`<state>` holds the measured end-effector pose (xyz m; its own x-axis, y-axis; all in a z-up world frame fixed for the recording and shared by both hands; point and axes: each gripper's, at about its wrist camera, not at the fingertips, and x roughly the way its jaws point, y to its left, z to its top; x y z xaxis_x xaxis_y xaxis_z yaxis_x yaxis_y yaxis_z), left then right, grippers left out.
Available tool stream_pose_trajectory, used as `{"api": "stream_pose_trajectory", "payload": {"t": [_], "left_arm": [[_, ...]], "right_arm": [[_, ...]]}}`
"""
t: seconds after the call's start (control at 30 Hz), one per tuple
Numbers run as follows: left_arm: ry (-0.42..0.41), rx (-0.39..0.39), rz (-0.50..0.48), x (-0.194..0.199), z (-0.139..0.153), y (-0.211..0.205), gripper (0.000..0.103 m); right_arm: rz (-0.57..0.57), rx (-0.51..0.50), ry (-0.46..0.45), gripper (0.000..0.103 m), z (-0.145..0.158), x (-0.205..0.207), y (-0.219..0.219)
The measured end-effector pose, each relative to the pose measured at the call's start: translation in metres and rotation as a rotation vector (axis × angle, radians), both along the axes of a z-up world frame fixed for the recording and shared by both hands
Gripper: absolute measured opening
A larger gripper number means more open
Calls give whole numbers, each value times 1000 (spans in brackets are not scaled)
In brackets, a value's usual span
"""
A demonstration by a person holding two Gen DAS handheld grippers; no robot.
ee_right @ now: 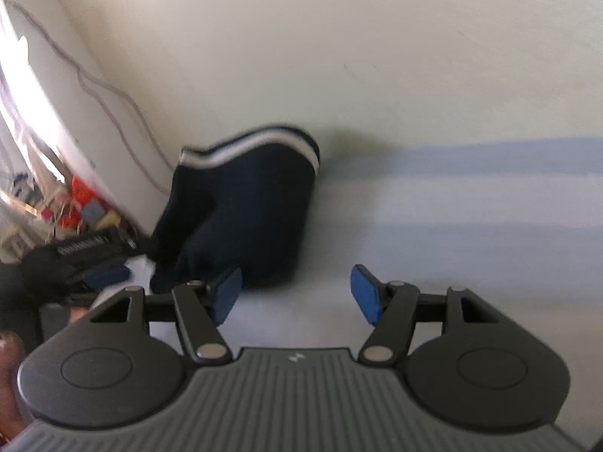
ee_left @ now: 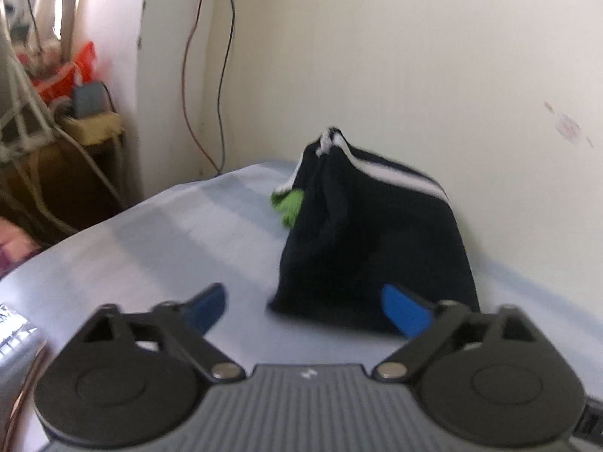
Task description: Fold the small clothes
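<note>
A small dark navy garment (ee_left: 361,233) with a white-striped band sits bunched up on the pale blue sheet (ee_left: 169,233), close to the wall; a bit of green cloth (ee_left: 288,205) shows at its left side. My left gripper (ee_left: 307,309) is open wide just in front of it, nothing between the blue pads. In the right wrist view the same navy garment (ee_right: 245,207) lies ahead and left. My right gripper (ee_right: 297,295) is open over bare sheet, its left pad (ee_right: 226,293) near the garment's front edge. The left gripper's body (ee_right: 86,252) shows at the far left.
A cream wall (ee_left: 414,75) stands right behind the garment. Cables (ee_left: 222,75) hang down the corner. Left of the bed are a cluttered wooden stand (ee_left: 86,128) and red items. A person's fingers (ee_right: 11,346) show at the lower left of the right view.
</note>
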<state>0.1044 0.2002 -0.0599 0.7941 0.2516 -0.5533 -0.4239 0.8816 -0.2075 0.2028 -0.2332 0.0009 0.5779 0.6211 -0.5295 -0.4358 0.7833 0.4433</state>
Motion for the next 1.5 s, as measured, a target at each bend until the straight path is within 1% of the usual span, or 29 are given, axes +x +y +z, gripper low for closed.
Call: {"api": "stream_pose_trajectory", "payload": {"t": [0.1, 0.17, 0.2, 0.23, 0.27, 0.33, 0.43, 0.5, 0.53, 0.6, 0.67, 0.7, 0.83, 0.97, 1.1, 1.3, 1.5], "left_arm": [[19, 52, 2, -30, -8, -24, 99], [29, 59, -24, -45, -13, -39, 103], [37, 58, -44, -58, -14, -45, 103], [49, 56, -57, -64, -15, -53, 103], [54, 57, -63, -70, -15, -61, 103], [44, 80, -69, -81, -16, -78, 103], [-4, 139, -61, -92, -16, -101, 103], [-1, 173, -51, -94, -18, -114, 103], [16, 176, -49, -92, -19, -118, 103], [37, 155, -57, -88, -21, -123, 103], [43, 148, -64, -87, -26, -128, 103], [50, 159, -57, -85, -28, -130, 103], [90, 186, -57, -80, -36, -138, 103], [80, 214, -50, -80, -35, -140, 103], [97, 213, -77, -76, -36, -142, 103], [65, 184, -94, -81, -36, -139, 103], [20, 218, -69, -88, -33, -143, 103]], "right_arm": [[13, -30, 17, 68, -3, -35, -20], [28, -52, 8, 70, -2, -53, -26], [32, -67, -5, 70, -3, -61, -30], [36, -85, -22, 71, -2, -72, -32], [37, -101, -37, 74, -1, -82, -38], [31, -108, -66, 78, 0, -101, -53], [37, -92, -86, 82, 0, -117, -70], [26, -92, -100, 84, -5, -126, -78], [17, -83, -94, 84, -7, -124, -76], [9, -52, -101, 86, -6, -123, -77], [2, -44, -76, 86, -6, -119, -79], [5, -39, -68, 86, -6, -118, -79], [10, -48, -79, 86, -4, -125, -83], [12, -50, -79, 86, -4, -128, -88], [12, -51, -78, 86, -5, -128, -88], [8, -43, -73, 86, -5, -129, -89], [8, -39, -72, 87, -5, -128, -90]]}}
